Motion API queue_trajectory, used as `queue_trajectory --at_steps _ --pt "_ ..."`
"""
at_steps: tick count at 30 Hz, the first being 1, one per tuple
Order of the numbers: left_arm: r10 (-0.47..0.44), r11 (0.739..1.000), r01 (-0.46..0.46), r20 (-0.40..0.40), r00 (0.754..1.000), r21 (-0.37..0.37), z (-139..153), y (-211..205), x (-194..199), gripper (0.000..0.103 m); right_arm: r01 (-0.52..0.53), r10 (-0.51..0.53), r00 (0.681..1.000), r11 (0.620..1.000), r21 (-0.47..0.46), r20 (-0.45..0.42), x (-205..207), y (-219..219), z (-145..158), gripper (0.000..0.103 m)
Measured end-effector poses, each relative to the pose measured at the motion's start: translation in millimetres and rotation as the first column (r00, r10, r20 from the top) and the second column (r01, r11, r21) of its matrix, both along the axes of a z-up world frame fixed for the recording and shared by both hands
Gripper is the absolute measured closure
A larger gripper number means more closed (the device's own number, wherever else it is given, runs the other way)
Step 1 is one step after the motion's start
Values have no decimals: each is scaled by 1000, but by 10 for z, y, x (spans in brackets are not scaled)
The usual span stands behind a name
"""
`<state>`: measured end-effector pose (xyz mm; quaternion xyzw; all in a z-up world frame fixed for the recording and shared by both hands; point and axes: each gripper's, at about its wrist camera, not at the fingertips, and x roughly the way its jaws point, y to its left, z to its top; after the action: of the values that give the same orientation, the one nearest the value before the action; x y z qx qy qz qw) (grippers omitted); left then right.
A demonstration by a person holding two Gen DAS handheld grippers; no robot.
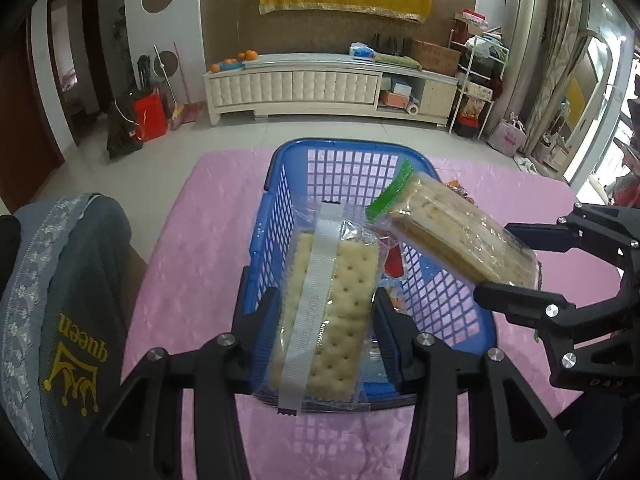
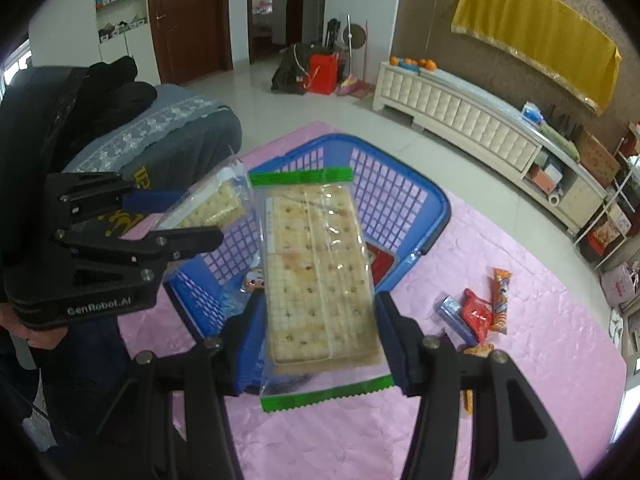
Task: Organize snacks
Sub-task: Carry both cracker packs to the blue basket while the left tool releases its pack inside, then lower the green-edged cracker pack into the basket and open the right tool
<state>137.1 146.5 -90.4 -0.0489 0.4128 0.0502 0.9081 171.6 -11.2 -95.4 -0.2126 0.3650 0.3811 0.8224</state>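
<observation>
**Both packs over basket, pre-release**

Left gripper (image 1: 326, 312) clamps the white-seam cracker pack (image 1: 328, 312); right gripper (image 2: 320, 320) clamps the green-edged cracker pack (image 2: 320, 280). Both hang over the blue basket (image 1: 452, 308). Judgement: lower each inside the rim before releasing, one at a time, laid flat. Loose snacks (image 2: 476, 312) remain on the pink cloth (image 2: 500, 240).

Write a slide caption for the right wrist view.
Right gripper holds a green-edged cracker pack above the blue basket.

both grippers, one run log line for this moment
left gripper: shut on white-strip cracker pack | right gripper: shut on green-edged cracker pack | both packs above blue basket | loose snacks on pink cloth
</observation>
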Motion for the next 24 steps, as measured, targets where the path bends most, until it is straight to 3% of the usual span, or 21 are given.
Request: queue_trajectory --at_steps 5,12,15,18,22,24 --pt "12 999 -12 -13 1000 -40 -91 86 49 59 3 -3 1000 1000 -19 -15 66 113 -82 45" --pt "-3 999 3 -7 1000 -39 -80 69 61 59 -2 1 1000 999 -45 -30 63 240 -153 45" --pt "4 1000 -4 -13 1000 -23 -87 41 33 50 -13 11 999 999 -47 -49 47 253 -172 45" --pt "7 1000 -8 -13 1000 -20 -96 57 21 34 -25 22 997 999 -45 -78 28 275 -203 45" --pt "11 1000 -11 -2 1000 -7 -71 34 -6 32 -15 11 997 999 -48 -81 14 299 -229 43" --pt "7 1000 -7 2 1000 -19 -58 32 -28 28 -4 0 996 999 -41 -85 5 272 -223 35"
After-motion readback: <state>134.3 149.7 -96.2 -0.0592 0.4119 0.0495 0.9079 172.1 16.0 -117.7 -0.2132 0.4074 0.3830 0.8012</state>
